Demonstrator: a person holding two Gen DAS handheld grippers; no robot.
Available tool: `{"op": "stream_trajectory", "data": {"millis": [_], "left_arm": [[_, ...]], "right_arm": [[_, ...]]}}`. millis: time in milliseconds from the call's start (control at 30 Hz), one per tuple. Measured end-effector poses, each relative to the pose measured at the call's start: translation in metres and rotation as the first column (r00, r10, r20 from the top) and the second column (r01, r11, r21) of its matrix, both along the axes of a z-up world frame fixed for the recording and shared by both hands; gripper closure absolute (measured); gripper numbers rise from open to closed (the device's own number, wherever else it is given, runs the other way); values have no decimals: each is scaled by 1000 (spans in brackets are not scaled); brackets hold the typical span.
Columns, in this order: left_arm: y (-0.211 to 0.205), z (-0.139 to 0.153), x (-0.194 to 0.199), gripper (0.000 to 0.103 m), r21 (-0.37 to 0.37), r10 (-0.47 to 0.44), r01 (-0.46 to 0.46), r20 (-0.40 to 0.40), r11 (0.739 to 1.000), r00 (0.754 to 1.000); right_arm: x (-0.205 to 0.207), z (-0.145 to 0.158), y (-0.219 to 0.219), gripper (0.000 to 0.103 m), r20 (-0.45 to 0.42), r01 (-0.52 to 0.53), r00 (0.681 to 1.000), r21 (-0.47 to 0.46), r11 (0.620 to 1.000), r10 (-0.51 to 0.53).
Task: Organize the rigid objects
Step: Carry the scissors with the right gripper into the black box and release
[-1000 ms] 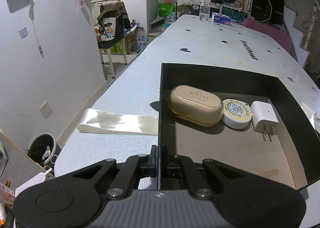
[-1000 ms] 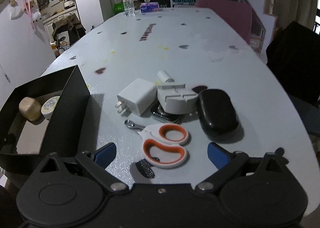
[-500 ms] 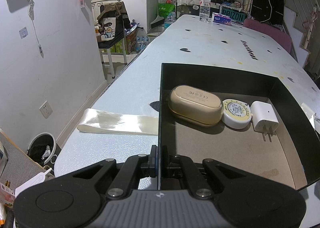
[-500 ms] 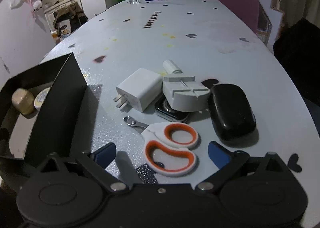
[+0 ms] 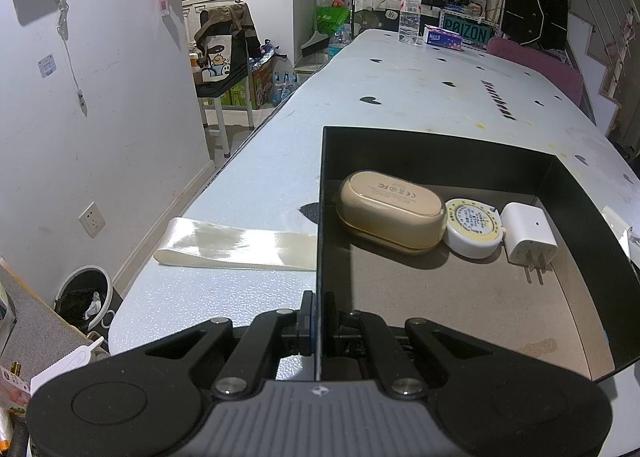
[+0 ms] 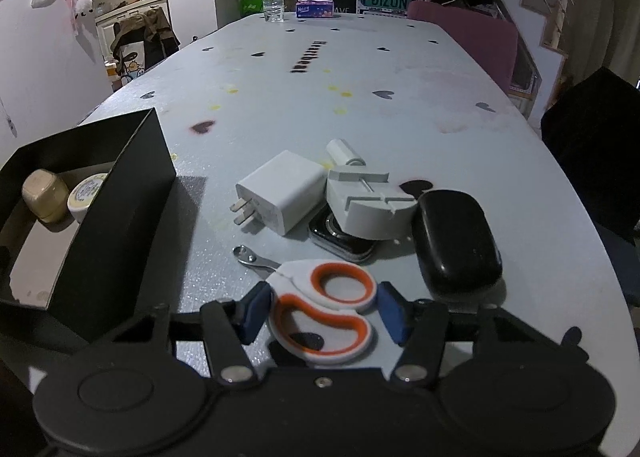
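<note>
My right gripper [image 6: 325, 315] is closing on the scissors [image 6: 326, 309] handles (pads not touching yet); off-centre squeeze could skid them toward the black box [image 6: 120, 193]. Left gripper [image 5: 319, 317] clamps its wall.

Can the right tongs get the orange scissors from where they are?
Probably yes. The right tongs are closing with the scissors' orange-and-white handles between the blue pads, and nothing sits in between. The black case lies beside them, clear of the way.

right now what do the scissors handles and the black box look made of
Scissors handles: likely moulded plastic, white with orange inner rims, smooth with a slight sheen; a metal tip pokes out behind. Black box: probably stiff card, since its walls are thin, matte and straight-edged, and the floor is dull grey-brown with a stain.
</note>
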State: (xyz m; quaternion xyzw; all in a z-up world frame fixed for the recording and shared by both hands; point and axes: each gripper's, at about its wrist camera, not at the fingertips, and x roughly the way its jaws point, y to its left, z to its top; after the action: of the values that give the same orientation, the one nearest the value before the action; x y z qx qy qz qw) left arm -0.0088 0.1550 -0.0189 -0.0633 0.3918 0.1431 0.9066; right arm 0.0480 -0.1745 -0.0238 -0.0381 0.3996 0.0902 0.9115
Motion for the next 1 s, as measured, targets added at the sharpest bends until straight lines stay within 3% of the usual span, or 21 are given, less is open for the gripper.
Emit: {"op": "stream_trajectory", "data": {"millis": [200, 400, 600, 833, 1000], "left_arm": [[0, 0, 0, 101, 0, 0, 0, 0, 1000, 1000], [-1, 0, 0, 101, -2, 0, 0, 0, 1000, 1000], [-1, 0, 0, 101, 0, 0, 0, 0, 1000, 1000], [-1, 0, 1, 101, -1, 0, 0, 0, 1000, 1000], [-1, 0, 1, 101, -1, 0, 0, 0, 1000, 1000]], "right_arm": [[-3, 3, -3, 44, 12, 14, 1000, 16, 1000, -14], [-21, 32, -12, 44, 104, 34, 994, 95, 995, -44], [-31, 71, 8, 44, 177, -81, 983, 165, 983, 51], [-9, 83, 74, 44, 116, -243, 968, 196, 950, 223], [15, 67, 128, 44, -26, -314, 946, 183, 931, 324]]}}
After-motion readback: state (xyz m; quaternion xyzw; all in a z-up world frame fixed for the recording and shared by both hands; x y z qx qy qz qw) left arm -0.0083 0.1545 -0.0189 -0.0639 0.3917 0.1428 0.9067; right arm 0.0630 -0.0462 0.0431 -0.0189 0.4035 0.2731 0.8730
